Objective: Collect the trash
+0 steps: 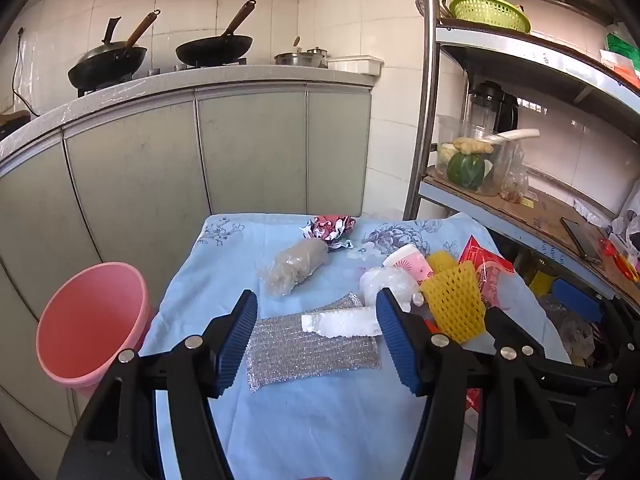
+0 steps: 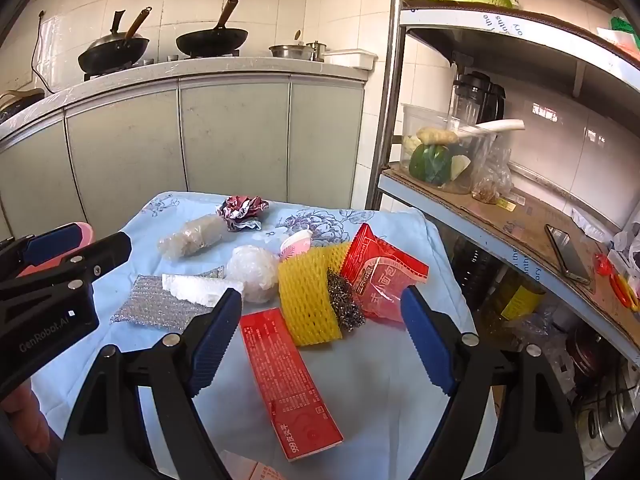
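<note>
Hovering over a bench (image 1: 192, 280) draped in a pale blue flowered cloth, both grippers are seen with their fingers released and nothing grasped. The left gripper (image 1: 317, 322) is held above a sheet of silver bubble wrap (image 1: 312, 354), on which a white foam strip (image 1: 340, 322) is laid; the strip is seen between the blue pads but is not touched by them. The right gripper (image 2: 322, 328) is spread wide above a yellow foam net (image 2: 308, 300), against whose right edge a steel scouring pad (image 2: 346, 304) is rested, with a red snack wrapper (image 2: 380, 276) just beyond. A red flat box (image 2: 290, 380) is laid nearer the camera, between the right fingers. A ball of clear plastic (image 2: 252, 272) is found between the foam strip and the net, and a pink-and-white cup (image 2: 296, 244) is partly hidden behind the net. Farther back, a rolled clear bag (image 2: 192, 236) and a crumpled red-and-white wrapper (image 2: 242, 210) are placed near the far edge of the cloth. A pink bucket (image 1: 88, 320) is stood on the floor just beside the bench's left edge. Two black woks (image 1: 214, 48) are seen on the kitchen counter behind, and a metal shelf rack (image 1: 424, 120) is stood to the right.
</note>
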A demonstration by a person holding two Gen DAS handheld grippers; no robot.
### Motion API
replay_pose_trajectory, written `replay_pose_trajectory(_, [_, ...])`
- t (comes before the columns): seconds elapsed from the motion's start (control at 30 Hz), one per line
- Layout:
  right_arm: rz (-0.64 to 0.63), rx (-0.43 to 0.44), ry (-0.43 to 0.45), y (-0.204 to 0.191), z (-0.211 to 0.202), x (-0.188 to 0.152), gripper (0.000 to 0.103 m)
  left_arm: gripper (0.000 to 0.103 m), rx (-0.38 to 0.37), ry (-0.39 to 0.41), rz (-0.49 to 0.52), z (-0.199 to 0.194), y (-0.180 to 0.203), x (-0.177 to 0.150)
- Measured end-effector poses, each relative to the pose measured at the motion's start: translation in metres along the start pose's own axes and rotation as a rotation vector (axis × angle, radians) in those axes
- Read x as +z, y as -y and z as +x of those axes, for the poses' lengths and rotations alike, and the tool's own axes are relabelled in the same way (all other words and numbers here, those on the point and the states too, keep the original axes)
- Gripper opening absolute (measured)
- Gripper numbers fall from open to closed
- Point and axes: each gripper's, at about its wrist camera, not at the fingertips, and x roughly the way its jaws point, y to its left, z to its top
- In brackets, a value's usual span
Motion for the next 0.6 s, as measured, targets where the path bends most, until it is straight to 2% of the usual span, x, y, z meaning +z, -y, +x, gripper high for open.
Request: replay_pose_trajectory(0.6, [0.015,0.005,-0.01,0.0042,0.0017,-0.0022,0.082,0.061,0.005,-0.019,0.018,0.0035,0.0003,-0.0056])
